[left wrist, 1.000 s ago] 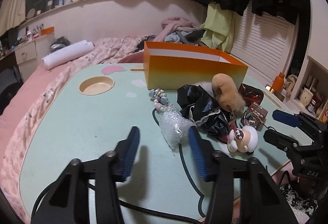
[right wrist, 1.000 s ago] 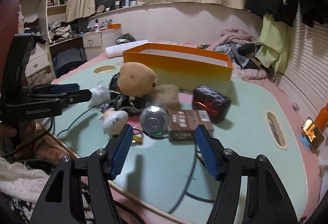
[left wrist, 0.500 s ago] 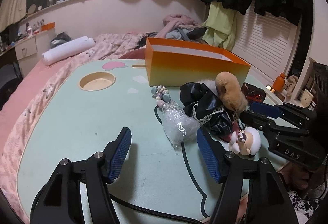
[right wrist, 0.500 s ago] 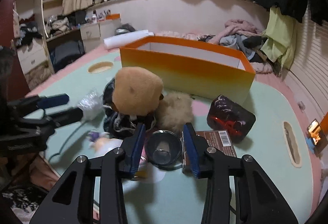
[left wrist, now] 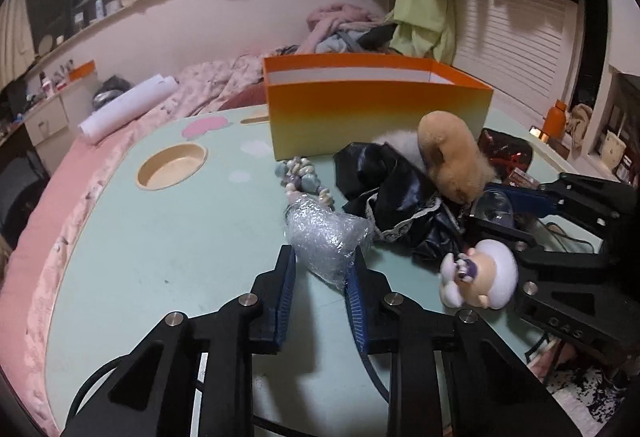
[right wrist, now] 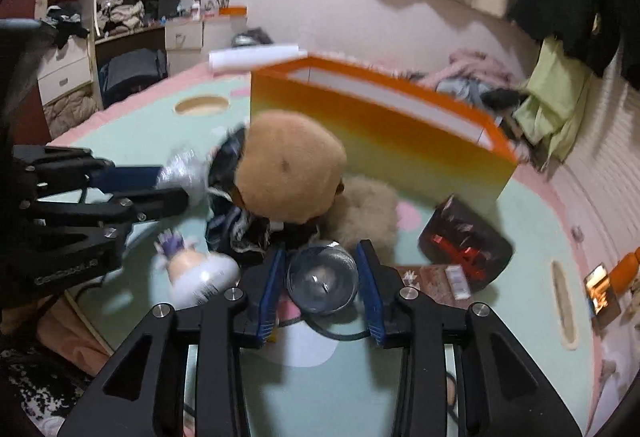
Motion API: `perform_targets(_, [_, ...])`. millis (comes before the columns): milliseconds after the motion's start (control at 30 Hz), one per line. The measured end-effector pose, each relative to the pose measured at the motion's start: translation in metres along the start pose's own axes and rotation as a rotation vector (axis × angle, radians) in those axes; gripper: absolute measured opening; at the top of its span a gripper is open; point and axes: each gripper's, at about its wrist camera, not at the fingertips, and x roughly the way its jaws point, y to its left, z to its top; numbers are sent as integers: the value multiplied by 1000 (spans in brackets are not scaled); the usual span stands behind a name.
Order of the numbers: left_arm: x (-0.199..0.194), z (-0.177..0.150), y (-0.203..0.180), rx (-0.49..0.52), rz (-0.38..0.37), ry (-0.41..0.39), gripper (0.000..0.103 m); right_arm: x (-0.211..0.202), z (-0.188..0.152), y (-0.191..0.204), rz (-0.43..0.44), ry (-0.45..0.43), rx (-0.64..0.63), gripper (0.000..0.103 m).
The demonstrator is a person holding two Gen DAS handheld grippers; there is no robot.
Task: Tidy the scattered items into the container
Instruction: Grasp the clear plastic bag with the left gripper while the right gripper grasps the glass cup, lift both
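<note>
An orange box (left wrist: 380,113) (right wrist: 400,141) stands open at the back of the pale green table (left wrist: 160,237). In front of it lies a heap: a brown plush (left wrist: 452,157) (right wrist: 288,169), black cloth (left wrist: 384,181), a bead string (left wrist: 304,177) and a white figurine (left wrist: 480,273) (right wrist: 200,273). My left gripper (left wrist: 322,255) (right wrist: 172,185) is closing, its pads pressing the bubble-wrap bundle (left wrist: 324,237) (right wrist: 184,173). My right gripper (right wrist: 321,249) (left wrist: 496,213) is closing too, with a clear round jar (right wrist: 322,277) (left wrist: 494,207) squeezed between its pads.
A red-and-black packet (right wrist: 464,241) and a small brown box (right wrist: 432,277) lie right of the jar. A round recess (left wrist: 172,167) is sunk into the table at the left. A black cable runs under the left gripper. A bed with clothes lies behind.
The left jaws widened, then closed onto the bubble-wrap bundle. The right gripper moved forward to the clear jar and its jaws narrowed around it.
</note>
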Motion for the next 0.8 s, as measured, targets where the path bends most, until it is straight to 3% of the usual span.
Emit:
perform_targets(100, [-6,-2,-2,7,5,-28,23,0,-1,-5,15,-2,22,31])
perform_targets(367, [-22,-2,3,-17,2,-98,23,-16,-6,-21,49,-80,115,31])
perform_targets(533, [-23,6,3,-8,-19,-83,23,-27,-4,-41,94,-126,209,31])
perform_targets(800, [-30,53,10,-27,-85,-106,23,-43,28,-67,153,-180,276,31])
